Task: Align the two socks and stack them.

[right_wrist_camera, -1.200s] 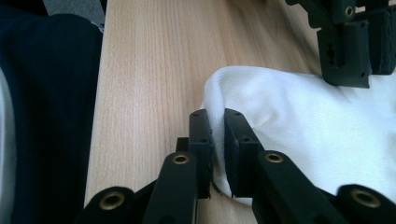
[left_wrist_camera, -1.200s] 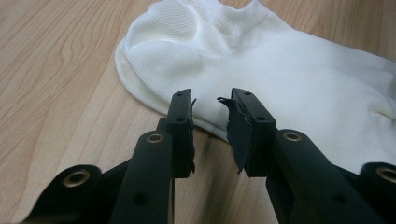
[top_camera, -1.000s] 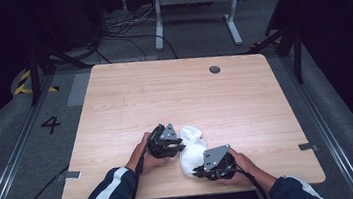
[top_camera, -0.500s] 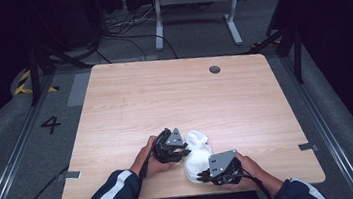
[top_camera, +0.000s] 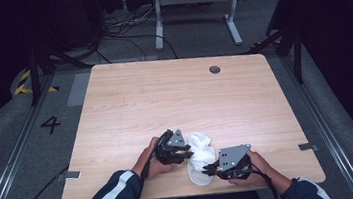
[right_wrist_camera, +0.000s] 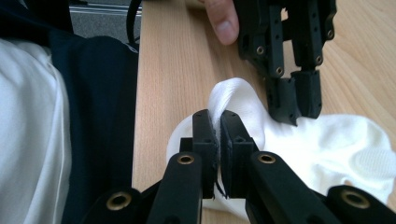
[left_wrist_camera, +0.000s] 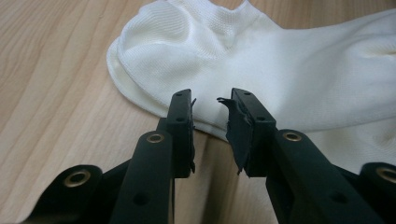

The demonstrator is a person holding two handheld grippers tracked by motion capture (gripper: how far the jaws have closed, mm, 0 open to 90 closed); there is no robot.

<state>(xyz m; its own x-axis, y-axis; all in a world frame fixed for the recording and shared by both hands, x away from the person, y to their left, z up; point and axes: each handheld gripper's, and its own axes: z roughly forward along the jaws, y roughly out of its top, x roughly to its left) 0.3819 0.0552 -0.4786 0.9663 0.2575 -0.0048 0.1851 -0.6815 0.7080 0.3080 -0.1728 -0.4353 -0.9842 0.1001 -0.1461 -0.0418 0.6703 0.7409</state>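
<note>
— Right claw (right_wrist_camera: 217,122) is clamped on a fold of the white sock (top_camera: 200,153), which lies on the counter (top_camera: 174,99) between both claws.

— Left claw (left_wrist_camera: 211,108) stands apart at its edge; I'd guess it bites next.

A crumpled white sock (top_camera: 200,155) lies at the table's (top_camera: 164,101) near edge.
</note>
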